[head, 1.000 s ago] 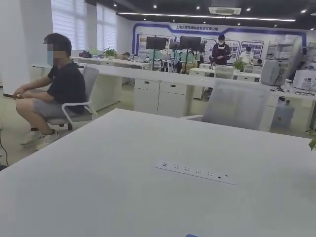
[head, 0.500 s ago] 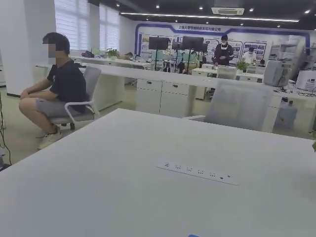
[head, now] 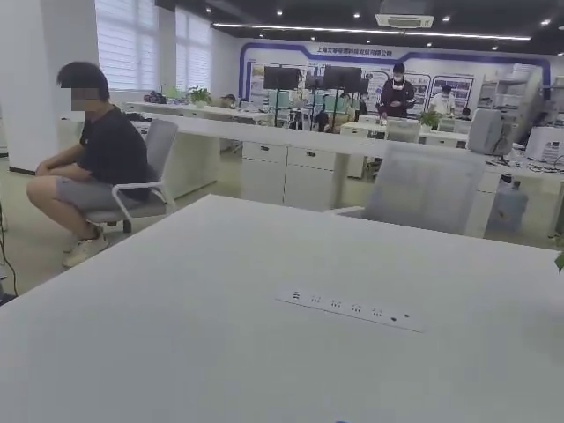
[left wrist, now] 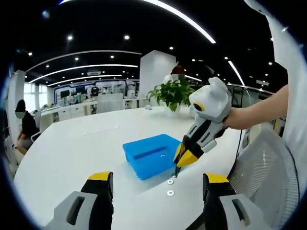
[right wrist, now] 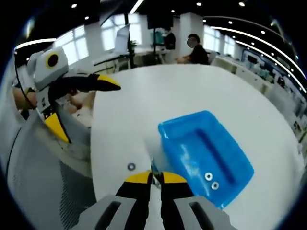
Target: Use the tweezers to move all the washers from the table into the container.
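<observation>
White tabletop (head: 176, 335) is seen across the head view, with a recessed socket strip (head: 352, 308) at mid-right. A person (head: 92, 150) is seated on a chair at far left.

From the left gripper view, the left gripper (left wrist: 158, 176) is held with its jaws spread wide, nothing between them. Beyond it a blue container (left wrist: 151, 155) is set on the table. At its near right corner the right gripper (left wrist: 183, 159) is poised with tweezers (left wrist: 175, 171) clenched in its jaws, their tip close to two washers (left wrist: 170, 181) on the table.

From the right gripper view, two more washers (right wrist: 208, 176) are seen inside the container. A single washer (right wrist: 131, 166) lies on the table left of the tweezers.
</observation>
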Available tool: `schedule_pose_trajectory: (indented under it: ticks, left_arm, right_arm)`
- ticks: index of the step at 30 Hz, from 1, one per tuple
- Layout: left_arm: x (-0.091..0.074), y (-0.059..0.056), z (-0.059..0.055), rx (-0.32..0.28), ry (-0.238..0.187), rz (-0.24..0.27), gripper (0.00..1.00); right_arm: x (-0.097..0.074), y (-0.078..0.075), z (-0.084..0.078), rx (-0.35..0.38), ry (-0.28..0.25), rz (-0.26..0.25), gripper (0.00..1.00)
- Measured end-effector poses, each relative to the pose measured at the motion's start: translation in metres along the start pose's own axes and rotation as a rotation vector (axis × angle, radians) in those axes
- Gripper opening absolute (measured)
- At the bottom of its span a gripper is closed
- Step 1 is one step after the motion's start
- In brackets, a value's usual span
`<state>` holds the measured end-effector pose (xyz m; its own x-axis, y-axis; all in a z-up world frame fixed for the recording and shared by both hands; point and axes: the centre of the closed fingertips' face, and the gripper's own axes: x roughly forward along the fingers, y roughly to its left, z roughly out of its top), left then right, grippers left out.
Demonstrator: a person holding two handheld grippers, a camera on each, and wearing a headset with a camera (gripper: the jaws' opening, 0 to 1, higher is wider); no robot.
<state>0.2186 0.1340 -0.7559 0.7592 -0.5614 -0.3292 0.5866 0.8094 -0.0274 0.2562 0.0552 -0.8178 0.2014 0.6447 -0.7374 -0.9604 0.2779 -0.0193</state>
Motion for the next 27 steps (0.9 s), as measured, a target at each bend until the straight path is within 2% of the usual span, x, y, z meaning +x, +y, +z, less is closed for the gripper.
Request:
schedule_pose_trajectory:
  ticks: [2,4,8,13,15,22,27]
  left_arm:
    - [0.000,0.000,0.000,0.001,-0.001,0.000,0.77]
    - [0.000,0.000,0.000,0.000,-0.001,0.000,0.77]
    - [0.000,0.000,0.000,0.000,-0.001,-0.003,0.77]
    - [0.001,-0.001,0.000,0.003,0.001,-0.005,0.77]
    - [0.001,-0.001,0.000,0.003,0.001,-0.006,0.77]
    - [0.001,-0.001,0.001,0.003,-0.002,-0.004,0.77]
    - [0.001,-0.001,0.001,0.001,-0.005,-0.004,0.77]
  right_arm:
    - [0.001,0.001,0.001,-0.048,-0.001,-0.020,0.04]
    - [0.002,0.005,0.001,-0.044,-0.010,-0.013,0.03]
    - [0.000,0.004,0.001,-0.035,-0.008,-0.024,0.03]
    - [-0.012,0.007,0.012,-0.028,-0.051,-0.017,0.03]
    - [-0.018,0.006,0.018,-0.003,-0.077,-0.017,0.03]
    - [-0.041,-0.004,0.040,0.044,-0.150,-0.029,0.03]
    - [-0.052,-0.020,0.058,0.071,-0.208,-0.055,0.03]
